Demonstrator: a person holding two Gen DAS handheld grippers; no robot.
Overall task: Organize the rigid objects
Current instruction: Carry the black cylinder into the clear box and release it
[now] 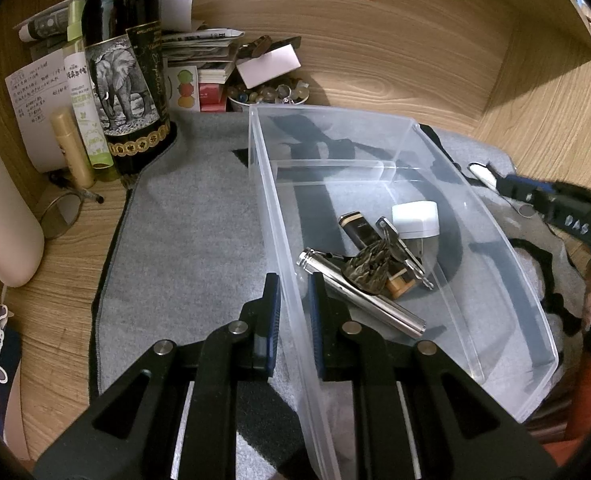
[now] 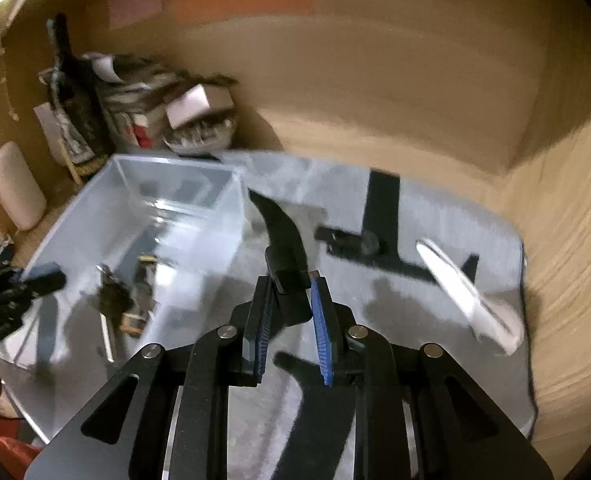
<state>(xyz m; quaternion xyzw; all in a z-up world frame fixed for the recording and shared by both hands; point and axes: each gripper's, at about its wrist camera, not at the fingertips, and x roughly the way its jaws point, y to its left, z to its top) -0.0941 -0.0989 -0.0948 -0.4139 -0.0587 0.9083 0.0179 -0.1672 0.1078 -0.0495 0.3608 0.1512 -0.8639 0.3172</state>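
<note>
The left wrist view is sharp. There the left gripper (image 1: 293, 280) has its fingers clamped narrow on the near-left wall of the clear plastic bin (image 1: 507, 248), one finger outside and one inside. The bin sits on a grey mat (image 1: 191, 216) on the wooden counter (image 1: 415, 60). In it lie a silver metal tube (image 1: 359, 294) with its long axis running from 10 to 4 o'clock, a bunch of keys (image 1: 401, 248), a white charger block (image 1: 415, 220) and a dark ridged charm (image 1: 369, 268). A dark bottle with an elephant label (image 1: 123, 76) stands at 10 o'clock.

The right wrist view is smeared by motion blur, so the bin's contents are only dark shapes there. It alone shows the right gripper (image 2: 291, 284) with its fingers closed on a black curved object (image 2: 281, 236), held above the mat just right of the bin. The object's long axis runs from 6 to 12 o'clock and its tapered tip points away, toward 11. Its lower end is hidden behind the fingers; what it is I cannot tell. A white elongated object (image 2: 455, 284) lies on the mat at 3 o'clock.
</note>
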